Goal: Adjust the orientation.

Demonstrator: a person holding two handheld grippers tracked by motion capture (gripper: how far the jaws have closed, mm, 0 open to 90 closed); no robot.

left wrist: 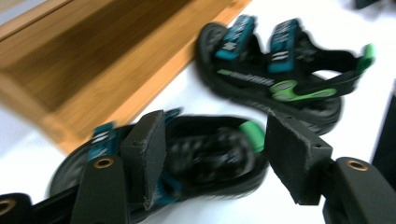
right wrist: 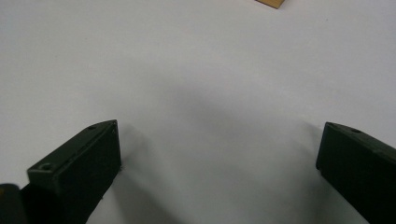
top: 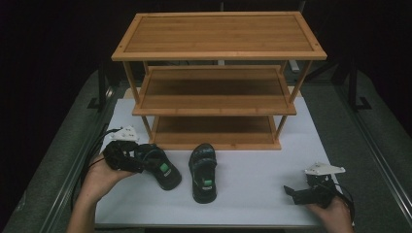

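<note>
Two black sandals with teal straps and green tabs lie on the white mat (top: 252, 165) in front of a bamboo shoe rack (top: 218, 104). The left sandal (top: 163, 170) (left wrist: 210, 154) sits between the open jaws of my left gripper (top: 140, 158) (left wrist: 215, 135). One pad (left wrist: 145, 151) stands at its strapped side and the other pad (left wrist: 294, 156) by its green heel tab. The second sandal (top: 203, 174) (left wrist: 275, 70) lies apart, to the right. My right gripper (top: 292, 193) (right wrist: 219, 135) is open over bare mat at the front right, holding nothing.
The rack has three shelves, all bare, and its bottom shelf (top: 214, 131) (left wrist: 84, 60) sits just behind the sandals. A corner of the rack (right wrist: 271, 3) shows far off in the right gripper view. Dark floor and metal rails (top: 73, 170) border the mat.
</note>
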